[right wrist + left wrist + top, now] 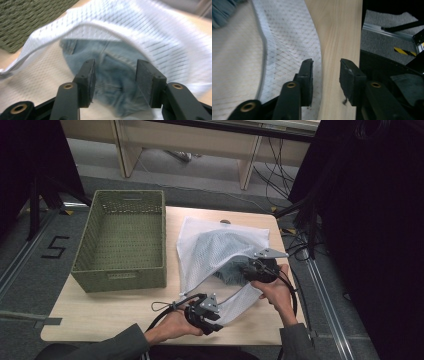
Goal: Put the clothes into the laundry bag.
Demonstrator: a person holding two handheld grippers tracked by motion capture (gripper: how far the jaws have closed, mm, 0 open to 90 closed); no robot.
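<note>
So we've got 2 containers on the tabletop here. The white mesh laundry bag lies on the right half, mouth toward the person, and there's a piece of blue denim clothing sitting inside it; from the right gripper view we're looking straight into the open mouth at the denim, with the bag's upper rim arching over it. The green woven basket stands just left of the bag, and we see nothing inside it. The right gripper sits at the bag's mouth, jaws parted fairly wide with the denim behind the gap, not pinched on anything. The left gripper is at the bag's near corner, jaws also apart: 1 jaw sits over the mesh edge, the other over bare wood, so no grip on the fabric there either.
</note>
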